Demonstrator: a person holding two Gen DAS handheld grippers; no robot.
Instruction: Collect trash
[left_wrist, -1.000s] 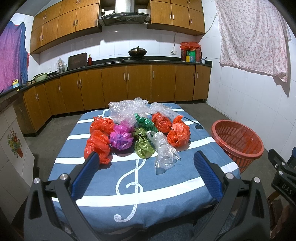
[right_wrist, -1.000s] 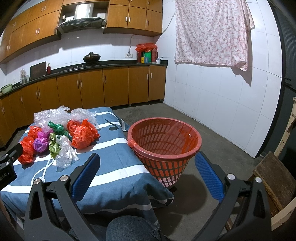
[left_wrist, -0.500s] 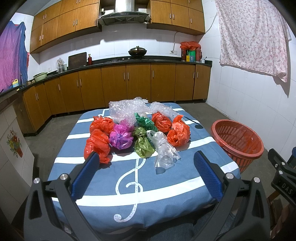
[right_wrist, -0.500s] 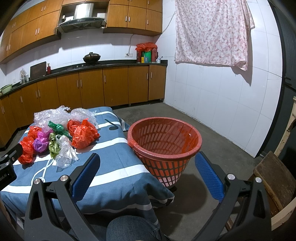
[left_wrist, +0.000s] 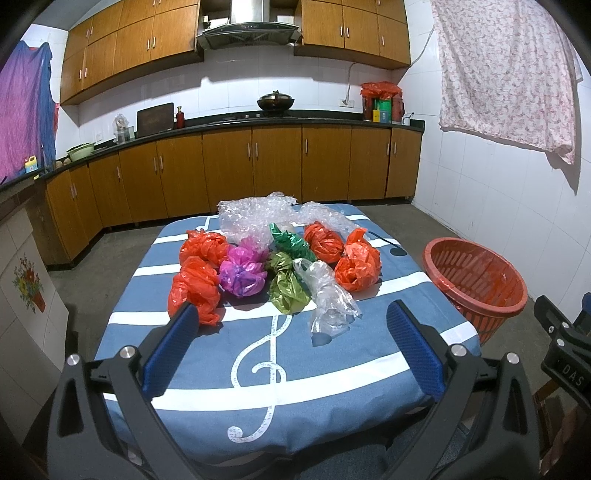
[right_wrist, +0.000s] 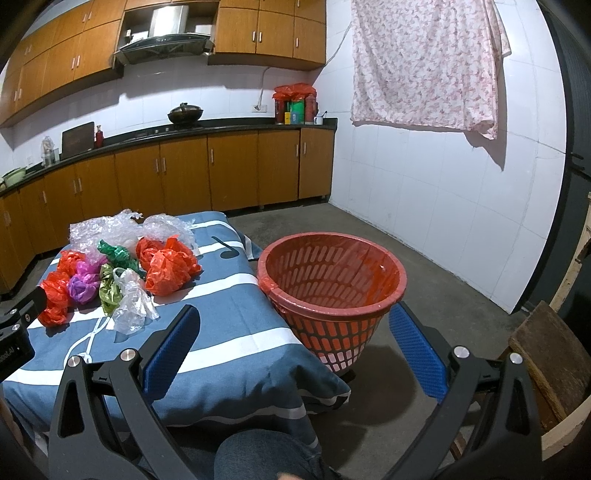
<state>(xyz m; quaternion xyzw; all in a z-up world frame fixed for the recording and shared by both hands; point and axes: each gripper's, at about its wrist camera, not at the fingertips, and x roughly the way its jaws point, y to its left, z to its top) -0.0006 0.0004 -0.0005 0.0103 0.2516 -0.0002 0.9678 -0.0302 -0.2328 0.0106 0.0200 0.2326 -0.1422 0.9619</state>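
Note:
Several crumpled plastic bags lie bunched on the blue striped tablecloth (left_wrist: 258, 354): orange bags (left_wrist: 195, 288) (left_wrist: 357, 266), a pink-purple bag (left_wrist: 242, 273), an olive bag (left_wrist: 286, 291), a green bag (left_wrist: 290, 243), a clear bag (left_wrist: 328, 295) and bubble wrap (left_wrist: 255, 218) behind. An orange slotted basket (right_wrist: 332, 280) stands on the floor right of the table. My left gripper (left_wrist: 291, 354) is open, held back over the table's near edge, short of the bags. My right gripper (right_wrist: 295, 350) is open, nothing between its fingers, with the basket just ahead.
Wooden cabinets and a dark counter (left_wrist: 258, 122) run along the back and left walls. A floral cloth (right_wrist: 424, 62) hangs on the white tiled wall at right. A wooden board (right_wrist: 546, 354) sits near right. A person's knee (right_wrist: 258, 458) shows below the right gripper.

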